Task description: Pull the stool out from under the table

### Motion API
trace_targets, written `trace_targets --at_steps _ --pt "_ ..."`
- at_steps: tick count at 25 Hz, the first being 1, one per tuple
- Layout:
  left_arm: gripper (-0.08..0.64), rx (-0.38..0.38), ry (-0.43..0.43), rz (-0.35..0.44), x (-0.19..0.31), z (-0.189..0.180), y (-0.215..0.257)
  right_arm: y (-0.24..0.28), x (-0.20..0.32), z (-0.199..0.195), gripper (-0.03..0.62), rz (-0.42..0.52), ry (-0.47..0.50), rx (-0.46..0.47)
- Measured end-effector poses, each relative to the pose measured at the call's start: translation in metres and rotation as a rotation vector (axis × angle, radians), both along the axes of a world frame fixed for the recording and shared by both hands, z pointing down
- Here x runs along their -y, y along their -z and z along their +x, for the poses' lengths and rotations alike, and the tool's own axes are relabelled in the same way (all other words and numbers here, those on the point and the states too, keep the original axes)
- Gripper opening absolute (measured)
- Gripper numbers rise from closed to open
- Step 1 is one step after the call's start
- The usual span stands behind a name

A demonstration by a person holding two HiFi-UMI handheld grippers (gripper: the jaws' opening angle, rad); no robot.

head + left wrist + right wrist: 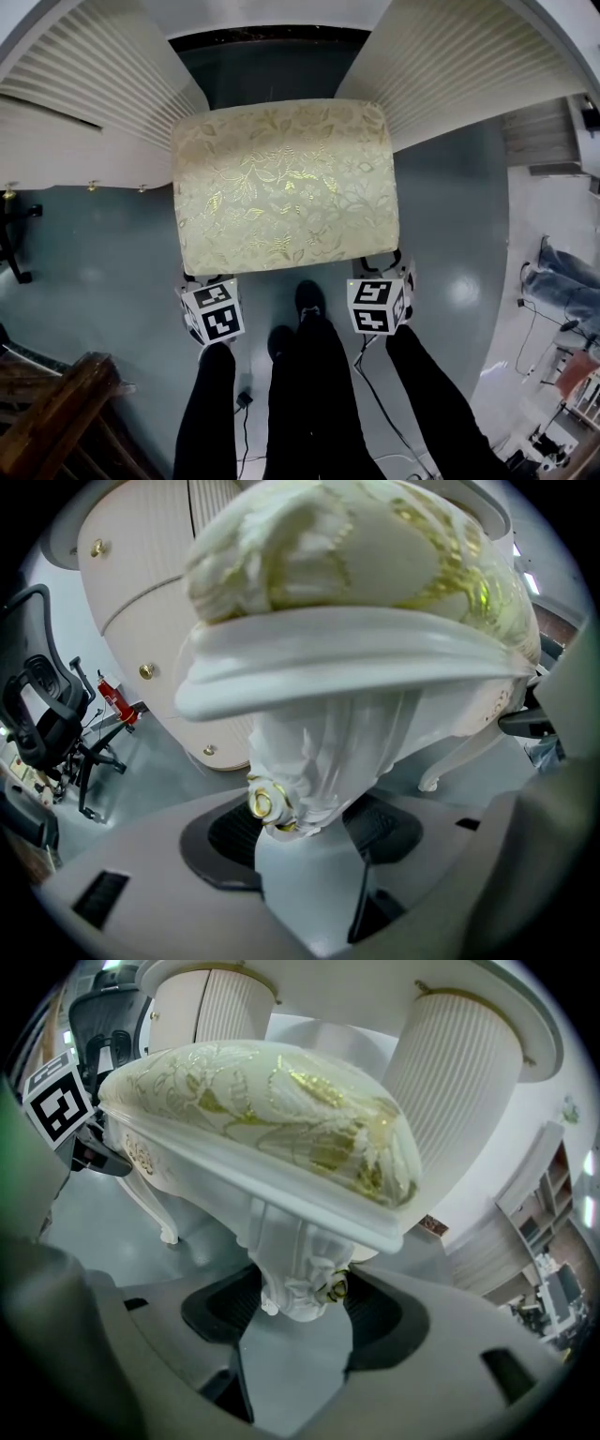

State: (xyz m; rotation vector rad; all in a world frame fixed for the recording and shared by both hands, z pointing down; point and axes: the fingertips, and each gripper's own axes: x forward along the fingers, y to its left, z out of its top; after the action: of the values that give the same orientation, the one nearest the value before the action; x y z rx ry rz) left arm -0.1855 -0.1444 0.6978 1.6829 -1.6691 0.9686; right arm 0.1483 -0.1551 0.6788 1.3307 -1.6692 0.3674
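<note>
The stool (286,183) has a cream cushion with a gold leaf pattern and carved white legs. It stands on the grey floor between the table's two fluted pedestals (112,75), with its near edge by my feet. My left gripper (199,281) is at its near left corner and my right gripper (394,270) at its near right corner. In the left gripper view the left gripper (300,827) has its dark pads closed against a carved leg (319,752) with a gold rosette. In the right gripper view the right gripper (300,1302) grips the other front leg (291,1260) the same way.
My legs (309,394) stand just behind the stool, and cables (375,394) trail on the floor. Dark wooden furniture (56,412) sits at lower left. A black office chair (42,714) stands off to the left. Another person's legs (562,281) show at the far right.
</note>
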Motion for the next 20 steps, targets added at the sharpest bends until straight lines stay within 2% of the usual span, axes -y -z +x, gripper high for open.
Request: trace_targets --at_steps 20 --pt "0.285 0.004 -0.008 -0.039 -0.0026 -0.0022 0.0036 -0.0005 -0.0046 -0.0018 0.285 -0.040 -0.005 0.001"
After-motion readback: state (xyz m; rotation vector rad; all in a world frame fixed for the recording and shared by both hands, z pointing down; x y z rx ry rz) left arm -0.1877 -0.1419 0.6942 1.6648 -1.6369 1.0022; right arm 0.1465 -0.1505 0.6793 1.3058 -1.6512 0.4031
